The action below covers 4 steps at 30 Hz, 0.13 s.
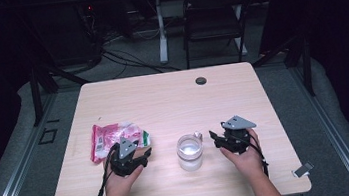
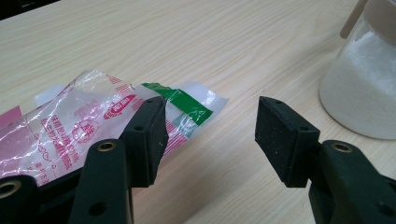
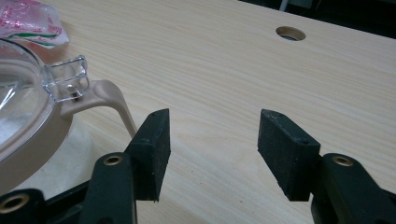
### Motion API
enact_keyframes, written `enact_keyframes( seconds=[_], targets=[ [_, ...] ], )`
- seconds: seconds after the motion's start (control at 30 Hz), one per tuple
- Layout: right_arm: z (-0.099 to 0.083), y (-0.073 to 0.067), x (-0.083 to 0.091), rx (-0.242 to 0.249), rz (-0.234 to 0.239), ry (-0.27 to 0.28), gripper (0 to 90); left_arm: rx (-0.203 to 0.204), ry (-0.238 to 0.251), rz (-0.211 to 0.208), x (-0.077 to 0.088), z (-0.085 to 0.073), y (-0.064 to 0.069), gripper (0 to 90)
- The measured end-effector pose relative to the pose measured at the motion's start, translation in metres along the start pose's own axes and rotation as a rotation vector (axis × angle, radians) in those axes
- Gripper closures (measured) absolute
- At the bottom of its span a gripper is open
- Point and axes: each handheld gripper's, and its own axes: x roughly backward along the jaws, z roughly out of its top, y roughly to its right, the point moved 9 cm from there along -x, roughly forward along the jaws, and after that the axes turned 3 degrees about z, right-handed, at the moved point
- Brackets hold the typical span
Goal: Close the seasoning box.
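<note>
We see the left hand-held gripper (image 2: pixel 210 135) released beside the bag (image 2: pixel 79 126), the right hand-held gripper (image 3: pixel 212 149) released by the jar (image 3: pixel 32 126) on the worktop (image 1: pixel 162 99).

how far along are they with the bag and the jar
Early. Done: nothing visible; the jar has its clear lid on, white granules inside, and the pink plastic bag lies flat on the table. In hand: nothing gripped; the left gripper is open beside the bag's end, the right gripper open next to the jar's handle. Left: gripping either one, and whatever follows.
</note>
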Motion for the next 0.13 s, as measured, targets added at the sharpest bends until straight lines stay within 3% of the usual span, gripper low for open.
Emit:
enact_keyframes(
  seconds=[0.13],
  targets=[
    [0.0001, -0.0004, 0.0002, 0.004, -0.003, 0.002, 43.6, -0.002, -0.003, 0.0, -0.0011, -0.0003, 0.0001, 43.4]
  ],
)
